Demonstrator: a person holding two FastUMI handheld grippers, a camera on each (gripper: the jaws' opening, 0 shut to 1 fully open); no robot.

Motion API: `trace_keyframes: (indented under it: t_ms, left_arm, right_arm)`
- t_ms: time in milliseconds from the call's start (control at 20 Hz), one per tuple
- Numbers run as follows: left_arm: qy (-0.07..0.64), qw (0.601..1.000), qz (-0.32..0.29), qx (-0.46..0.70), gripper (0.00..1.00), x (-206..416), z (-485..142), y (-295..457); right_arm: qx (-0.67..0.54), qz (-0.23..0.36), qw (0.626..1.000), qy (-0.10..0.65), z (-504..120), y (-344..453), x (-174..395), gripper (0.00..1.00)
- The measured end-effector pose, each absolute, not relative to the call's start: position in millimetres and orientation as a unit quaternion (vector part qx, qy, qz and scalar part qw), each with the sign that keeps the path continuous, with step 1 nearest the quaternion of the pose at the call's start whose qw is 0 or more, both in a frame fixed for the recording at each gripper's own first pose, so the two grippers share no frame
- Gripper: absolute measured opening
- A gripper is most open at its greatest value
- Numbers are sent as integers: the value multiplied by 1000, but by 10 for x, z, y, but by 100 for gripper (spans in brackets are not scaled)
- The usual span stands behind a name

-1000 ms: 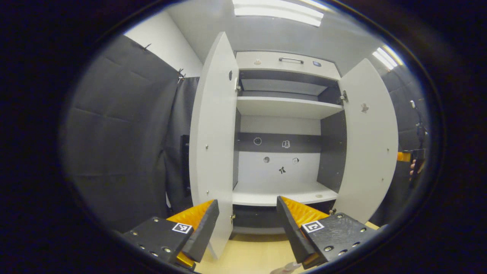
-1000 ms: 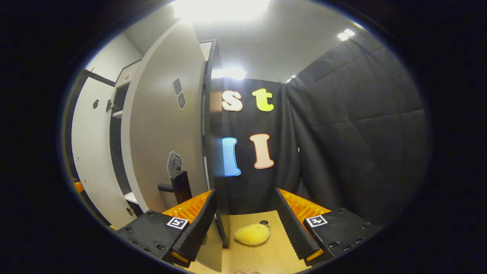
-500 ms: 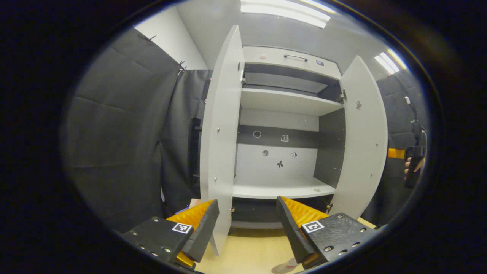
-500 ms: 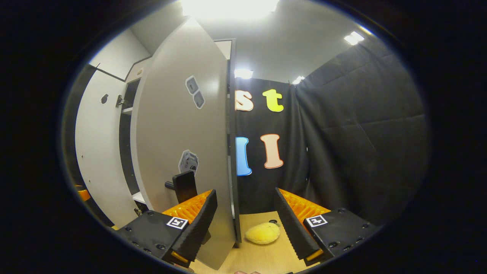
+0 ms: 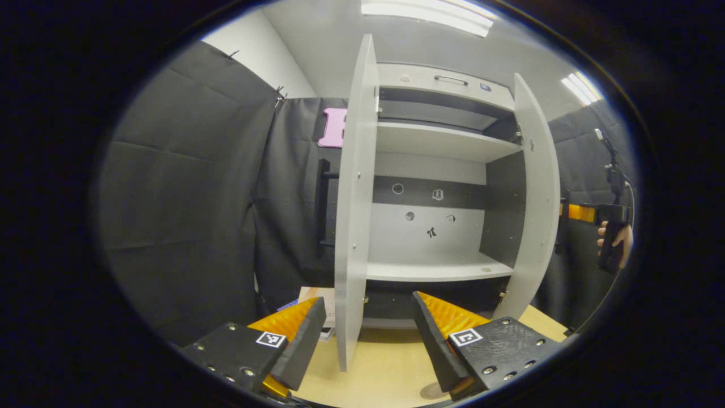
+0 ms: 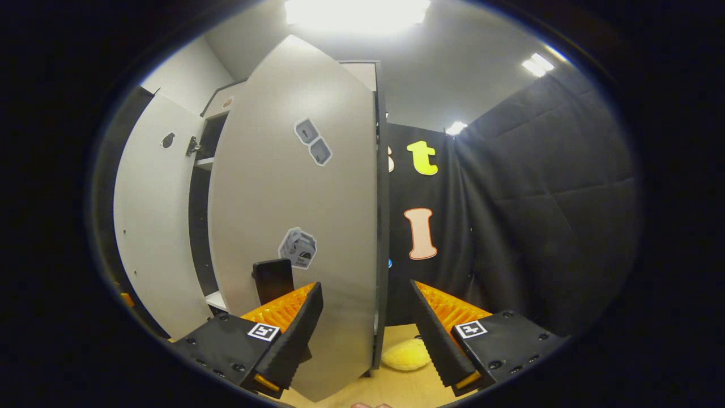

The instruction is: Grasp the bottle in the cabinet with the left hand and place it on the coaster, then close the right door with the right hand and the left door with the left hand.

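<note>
The right gripper (image 6: 365, 334) is spread, its fingers straddling the free edge of the right door (image 6: 294, 226), which has swung noticeably further shut over the last second. The left gripper (image 5: 368, 334) is also spread, now straddling the left door (image 5: 354, 226) edge-on. The cabinet shelf (image 5: 436, 271) sits empty; the bottle is out of sight, presumably already delivered, so door closing is under way.

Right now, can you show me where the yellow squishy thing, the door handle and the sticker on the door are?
yellow plush toy (image 6: 405, 355), right gripper view, its rounded top.
door handle (image 6: 273, 280), right gripper view, its dark flat face.
sticker (image 6: 298, 248), right gripper view, its middle, on the right door's outer face.
</note>
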State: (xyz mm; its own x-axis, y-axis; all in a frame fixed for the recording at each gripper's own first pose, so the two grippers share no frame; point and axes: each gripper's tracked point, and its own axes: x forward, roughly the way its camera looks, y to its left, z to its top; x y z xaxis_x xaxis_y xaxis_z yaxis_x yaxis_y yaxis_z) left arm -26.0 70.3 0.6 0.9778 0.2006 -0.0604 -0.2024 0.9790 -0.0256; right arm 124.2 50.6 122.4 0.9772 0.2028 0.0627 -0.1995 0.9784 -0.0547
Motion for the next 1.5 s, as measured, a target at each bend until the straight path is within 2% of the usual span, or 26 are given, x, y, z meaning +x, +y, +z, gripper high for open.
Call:
trace_keyframes:
  t_ms: [300,850,950,1000,1050,1100,1300,1500]
  left_arm:
    - [20,991,131,-14,88,-474,43,1004]
    - [5,984,177,-16,89,-451,174,2045]
    - [3,985,170,-30,88,-332,263,2194]
    - [0,985,168,-37,88,-287,283,2266]
    - [-4,985,165,-39,88,-226,339,2355]
    - [-5,986,164,-38,88,-148,367,2423]
    - [-14,989,143,-24,88,136,571,2636]
    - [-24,995,96,-25,89,436,736,2620]
  right_arm:
    - [3,127,992,-25,1135,951,1264,98]
    - [-1,96,995,5,818,829,1088,98]
    - [0,81,997,7,799,749,1059,98]
    - [1,73,997,7,789,701,1040,93]
    - [3,65,998,9,764,654,1012,93]
    - [7,58,998,11,741,612,990,98]
    - [13,31,999,32,558,441,839,97]
    - [7,-2,999,44,443,257,701,97]
